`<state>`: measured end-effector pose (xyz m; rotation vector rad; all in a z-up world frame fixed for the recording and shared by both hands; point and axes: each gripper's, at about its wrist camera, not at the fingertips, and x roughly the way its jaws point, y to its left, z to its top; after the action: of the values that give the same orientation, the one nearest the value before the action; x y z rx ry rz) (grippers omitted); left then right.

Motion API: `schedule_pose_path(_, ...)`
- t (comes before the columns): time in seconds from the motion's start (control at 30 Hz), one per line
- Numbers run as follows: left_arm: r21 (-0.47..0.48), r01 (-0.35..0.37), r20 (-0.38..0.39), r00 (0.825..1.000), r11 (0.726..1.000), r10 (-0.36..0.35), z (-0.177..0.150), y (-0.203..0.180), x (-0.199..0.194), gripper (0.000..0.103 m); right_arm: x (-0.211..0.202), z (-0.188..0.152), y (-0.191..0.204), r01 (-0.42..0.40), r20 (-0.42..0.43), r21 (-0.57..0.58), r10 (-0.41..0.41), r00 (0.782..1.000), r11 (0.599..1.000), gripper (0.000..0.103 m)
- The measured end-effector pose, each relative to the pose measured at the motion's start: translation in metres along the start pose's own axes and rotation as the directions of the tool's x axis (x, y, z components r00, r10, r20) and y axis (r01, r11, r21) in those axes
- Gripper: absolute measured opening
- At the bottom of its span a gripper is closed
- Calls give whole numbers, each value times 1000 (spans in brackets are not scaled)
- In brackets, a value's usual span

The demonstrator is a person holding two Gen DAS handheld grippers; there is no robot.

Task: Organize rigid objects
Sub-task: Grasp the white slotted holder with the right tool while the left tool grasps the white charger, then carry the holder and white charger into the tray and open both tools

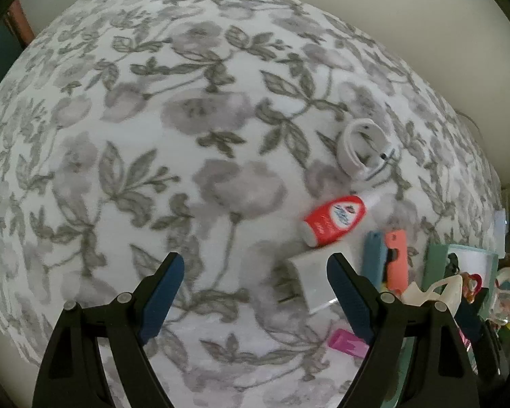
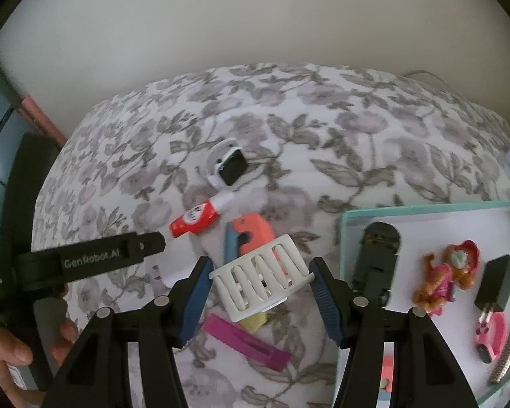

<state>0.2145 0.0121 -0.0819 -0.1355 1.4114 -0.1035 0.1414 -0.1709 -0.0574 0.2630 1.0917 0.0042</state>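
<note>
the right gripper [image 2: 260, 280] clamps a white slatted basket [image 2: 260, 280] above the floral sheet [image 2: 357, 142], beside the teal tray [image 2: 425, 208]. it seems tilted and could slip. the left gripper [image 1: 255, 292] gapes empty.

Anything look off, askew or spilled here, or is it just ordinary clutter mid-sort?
Nothing spilled or broken. The one oddity: the white slotted basket sits tilted between the right tool's pads, one rim corner higher than the other. The red bottle and pink clip lie loose on the floral cloth, outside the teal tray.
</note>
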Motion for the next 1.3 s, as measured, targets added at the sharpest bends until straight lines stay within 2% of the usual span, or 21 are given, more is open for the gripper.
schedule_pose_path(0.23, 11, 55, -25, 998, 998, -55, -2, -23, 16, 86, -5, 0, -12, 2, 5, 35, -2, 1000, 999, 61)
schedule_pose_path(0.43, 47, 44, -60, 997, 998, -41, -12, -42, 37, 86, -5, 0, -15, 3, 1, 47, -3, 1000, 999, 61)
schedule_pose_path(0.5, 59, 18, -42, 999, 998, -16, -13, -48, 39, 86, -5, -1, -17, 3, -3, 54, -3, 1000, 999, 61)
schedule_pose_path(0.63, 47, 34, -29, 999, 998, -33, -14, -52, 39, 86, -7, -1, -21, 0, -4, 73, 0, 1000, 997, 61)
schedule_pose_path(0.7, 41, 30, -23, 999, 999, -29, -14, -51, 38, 80, -8, -2, -22, -4, -2, 79, 4, 1000, 997, 61)
schedule_pose_path(0.77, 36, 25, -12, 1000, 999, -24, -16, -48, 35, 64, -9, -1, -22, -4, 0, 81, 4, 1000, 997, 61)
schedule_pose_path(1.1, 13, 46, 17, 999, 999, -46, -9, -45, 27, 64, -13, -2, -40, -13, 10, 123, 12, 1000, 992, 61)
schedule_pose_path(1.17, 24, 35, 36, 999, 999, -36, -14, -35, 11, 64, -16, -2, -47, -17, 13, 140, 15, 1000, 990, 61)
schedule_pose_path(1.3, 42, 45, 69, 996, 998, -48, -10, -46, -2, 64, -23, -1, -61, -21, 28, 162, 16, 999, 987, 61)
